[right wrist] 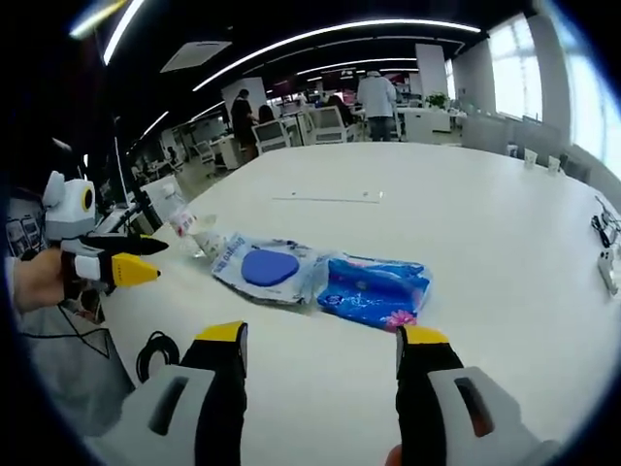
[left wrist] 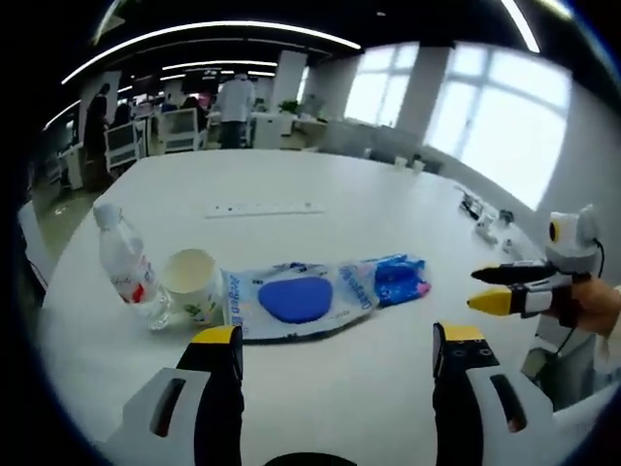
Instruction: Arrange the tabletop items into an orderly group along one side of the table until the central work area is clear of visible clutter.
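A clear water bottle (left wrist: 126,264) with a red label stands at the table's left, and a white paper cup (left wrist: 192,283) is right beside it. A clear pack with a blue oval pad (left wrist: 296,299) lies next to the cup. A blue patterned packet (left wrist: 398,277) overlaps the pack's far end. My left gripper (left wrist: 337,340) is open just short of the pack, with nothing between its jaws. My right gripper (right wrist: 322,338) is also open and holds nothing, in front of the blue packet (right wrist: 374,289) and the pad pack (right wrist: 267,267). Each gripper appears at the edge of the other's view (left wrist: 480,289) (right wrist: 155,260).
A white power strip (left wrist: 262,208) lies farther back on the white table (left wrist: 369,388). Cables and small devices (left wrist: 480,209) sit near the right edge. A black cable coil (right wrist: 155,354) lies near the left gripper. People and chairs are in the office beyond the table.
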Tool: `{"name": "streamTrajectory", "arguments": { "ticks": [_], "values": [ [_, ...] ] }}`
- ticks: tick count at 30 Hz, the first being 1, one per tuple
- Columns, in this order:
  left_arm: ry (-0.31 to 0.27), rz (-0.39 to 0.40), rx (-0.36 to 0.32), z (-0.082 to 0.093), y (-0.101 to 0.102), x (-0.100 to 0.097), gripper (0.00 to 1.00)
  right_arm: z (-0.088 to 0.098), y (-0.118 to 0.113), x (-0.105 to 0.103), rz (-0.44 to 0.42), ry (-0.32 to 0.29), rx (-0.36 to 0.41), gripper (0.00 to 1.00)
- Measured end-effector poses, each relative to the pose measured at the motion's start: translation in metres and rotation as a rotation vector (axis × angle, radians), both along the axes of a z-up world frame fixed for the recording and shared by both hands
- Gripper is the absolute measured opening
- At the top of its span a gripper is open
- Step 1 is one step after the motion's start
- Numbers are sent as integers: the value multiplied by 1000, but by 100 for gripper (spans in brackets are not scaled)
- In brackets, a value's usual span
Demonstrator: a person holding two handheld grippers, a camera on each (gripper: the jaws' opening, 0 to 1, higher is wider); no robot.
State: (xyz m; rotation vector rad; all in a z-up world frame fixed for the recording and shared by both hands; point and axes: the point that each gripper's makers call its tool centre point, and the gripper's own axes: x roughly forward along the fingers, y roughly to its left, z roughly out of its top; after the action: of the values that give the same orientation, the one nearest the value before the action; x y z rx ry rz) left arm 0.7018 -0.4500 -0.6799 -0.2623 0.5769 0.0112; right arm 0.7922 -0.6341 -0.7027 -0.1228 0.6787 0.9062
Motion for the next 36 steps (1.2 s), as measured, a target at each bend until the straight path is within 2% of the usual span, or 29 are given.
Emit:
{"name": "streamTrajectory", "arguments": {
  "ticks": [6, 20, 31, 36],
  "values": [
    [-2, 6, 3, 1, 9, -3, 76, 3, 6, 1, 2, -10, 5, 59],
    [4, -5, 2, -2, 9, -12, 76, 3, 2, -4, -12, -10, -6, 60],
    [39, 9, 17, -10, 28, -41, 77, -1, 4, -13, -11, 2, -3, 60],
    [75, 15, 22, -22, 33, -58, 77, -8, 8, -26, 14, 17, -15, 60]
  ]
}}
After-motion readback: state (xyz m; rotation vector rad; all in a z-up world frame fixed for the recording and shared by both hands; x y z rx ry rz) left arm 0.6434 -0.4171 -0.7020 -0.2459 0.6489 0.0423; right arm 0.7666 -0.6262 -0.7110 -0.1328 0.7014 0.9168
